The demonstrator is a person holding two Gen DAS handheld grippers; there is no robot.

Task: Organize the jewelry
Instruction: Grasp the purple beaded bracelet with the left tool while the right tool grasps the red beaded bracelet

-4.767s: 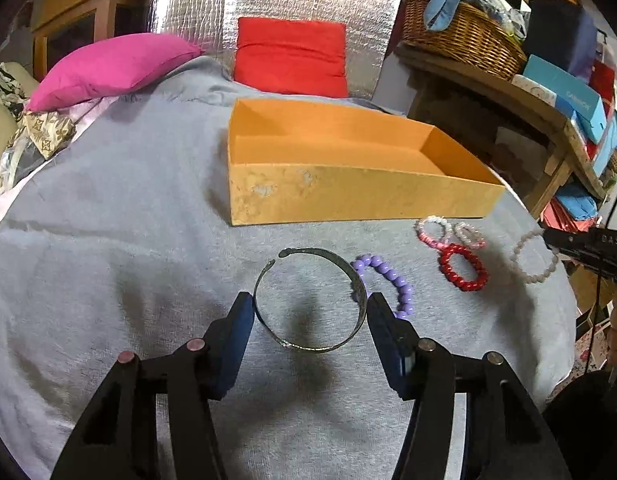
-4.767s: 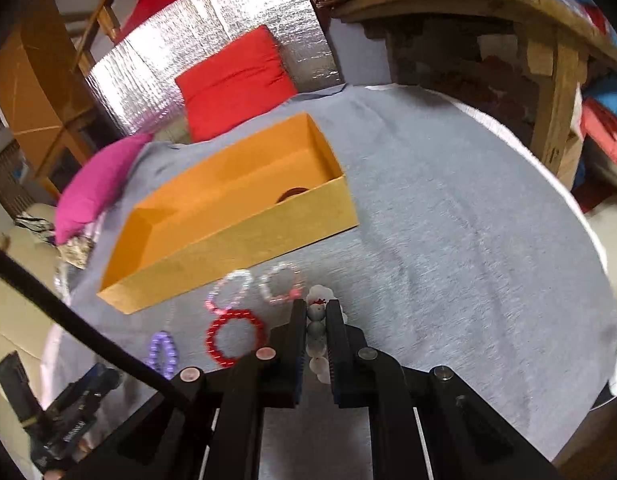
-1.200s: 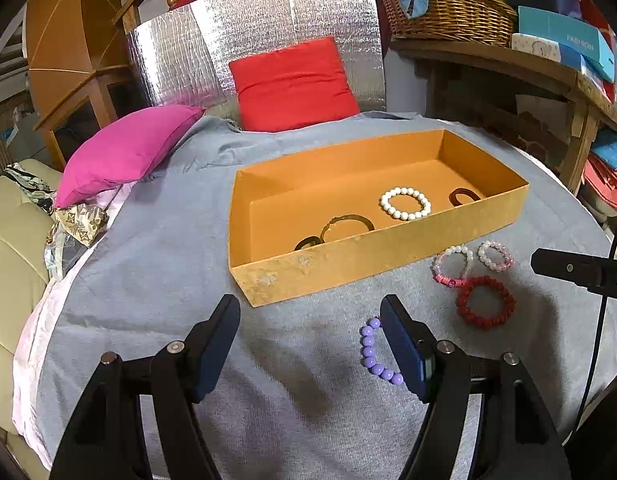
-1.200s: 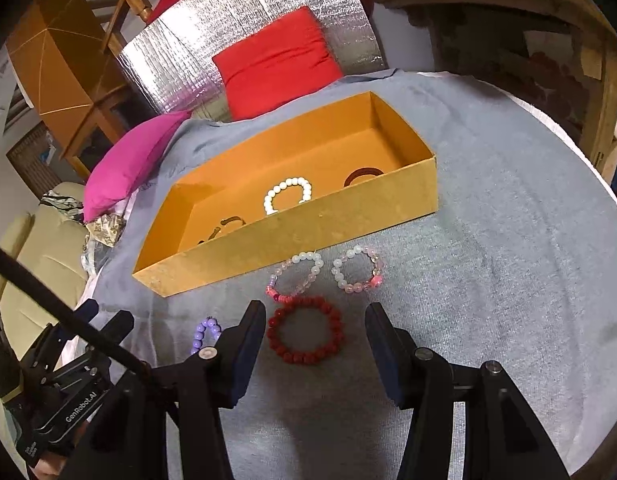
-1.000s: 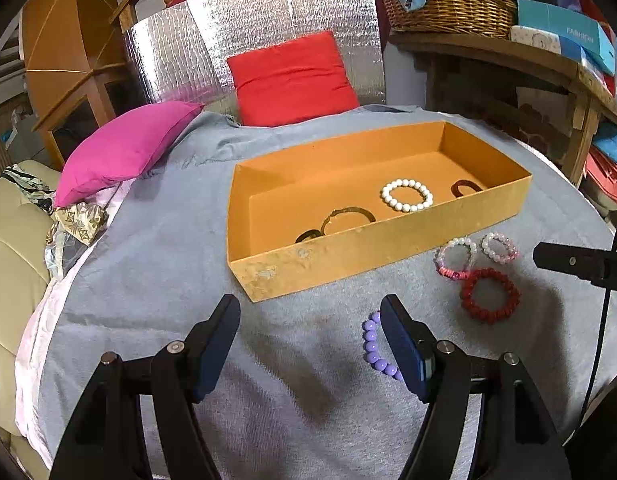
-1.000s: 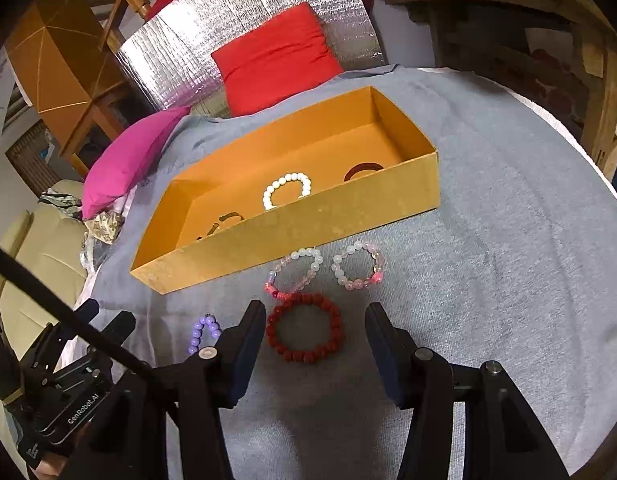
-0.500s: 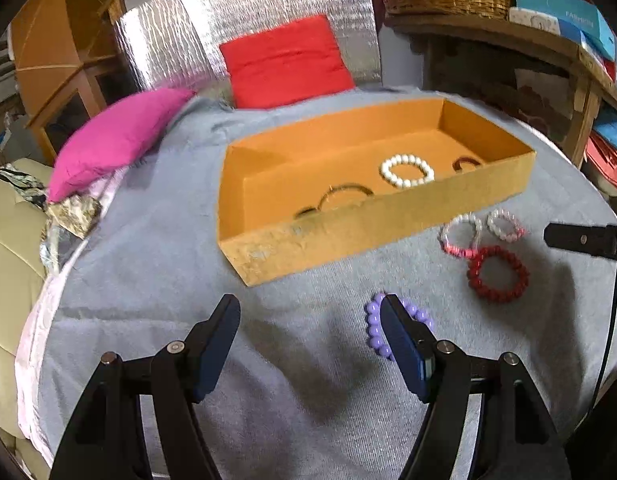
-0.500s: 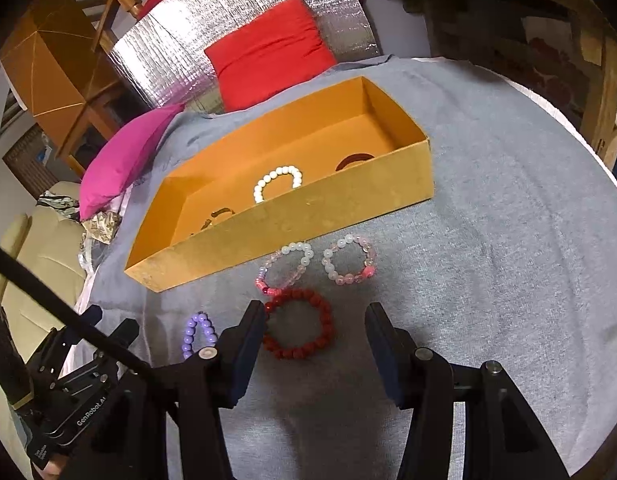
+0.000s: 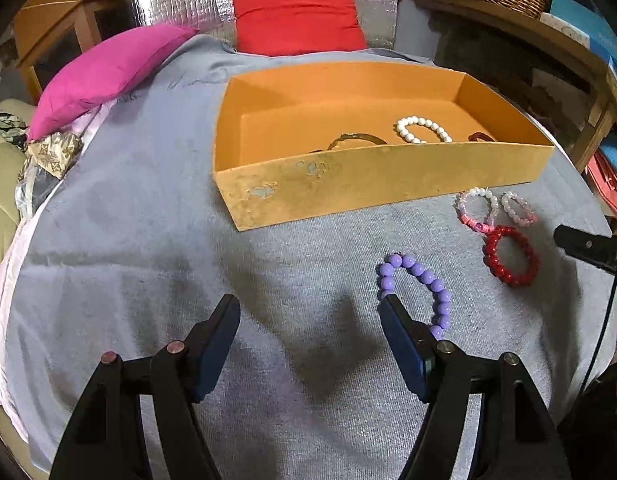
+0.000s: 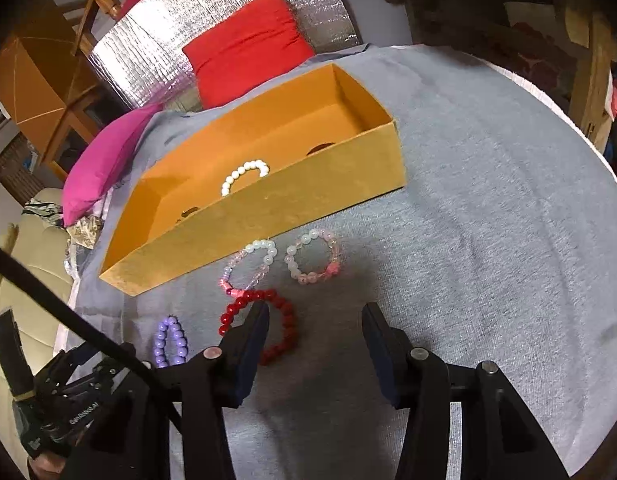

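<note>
Both grippers are being lowered toward the loose beads. Left gripper [image 9: 308, 308] is being held wide, empty, purple bracelet [image 9: 418, 290] just outside its right finger. Right gripper [image 10: 314, 314], jaws just narrowing, is being held empty, left finger over red bracelet [image 10: 260, 328]. Orange box [image 9: 388, 184] is already being filled.

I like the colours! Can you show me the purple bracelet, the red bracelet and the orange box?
purple bracelet [image 9: 427, 278], left wrist view, on a bead of its upper right arc.
red bracelet [image 9: 529, 258], left wrist view, on its right-side beads.
orange box [image 10: 292, 204], right wrist view, on its near outer wall.
</note>
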